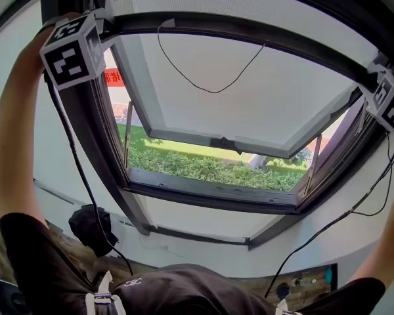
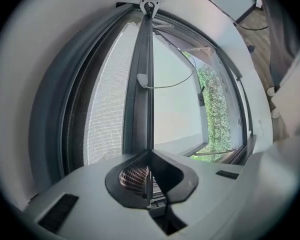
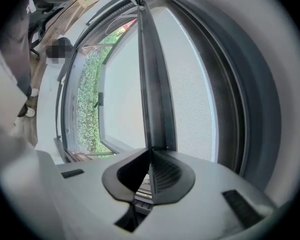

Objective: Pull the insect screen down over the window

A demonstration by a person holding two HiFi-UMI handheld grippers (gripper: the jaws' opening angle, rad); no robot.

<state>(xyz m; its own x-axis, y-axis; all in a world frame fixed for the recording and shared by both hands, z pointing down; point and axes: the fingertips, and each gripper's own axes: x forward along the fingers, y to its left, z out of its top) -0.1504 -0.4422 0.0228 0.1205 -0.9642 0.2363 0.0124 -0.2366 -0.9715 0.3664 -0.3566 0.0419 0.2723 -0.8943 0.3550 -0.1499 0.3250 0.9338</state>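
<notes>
Left gripper (image 2: 149, 159) and right gripper (image 3: 150, 156) are each clenched on the thin fin of the insect screen's pull bar (image 1: 249, 31), one at either end, up at the top edge of the window (image 1: 108, 149). Each gripper view looks straight along the bar toward the other gripper, so the bar's long axis runs across the window from the person's left to right, and neither arm is nearer than the other. A narrow strip of insect screen (image 2: 105, 114) already shows between the bar and the dark housing above it. Everything below the bar is still uncovered. That includes the sash tilted outward, the hedge (image 1: 203, 166) seen through the gap and the bottom frame (image 1: 210, 192), which lies well apart from the bar, down toward the person's chest. A pull cord (image 1: 210, 87) hangs in a slack loop from the bar's middle, and neither gripper holds it. The coming move looks like a pull at right angles to the bar, down along the side rails toward the bottom frame. With a grip at each end, the likely concern is keeping both ends level, since a tilted bar could bind in the rails.
</notes>
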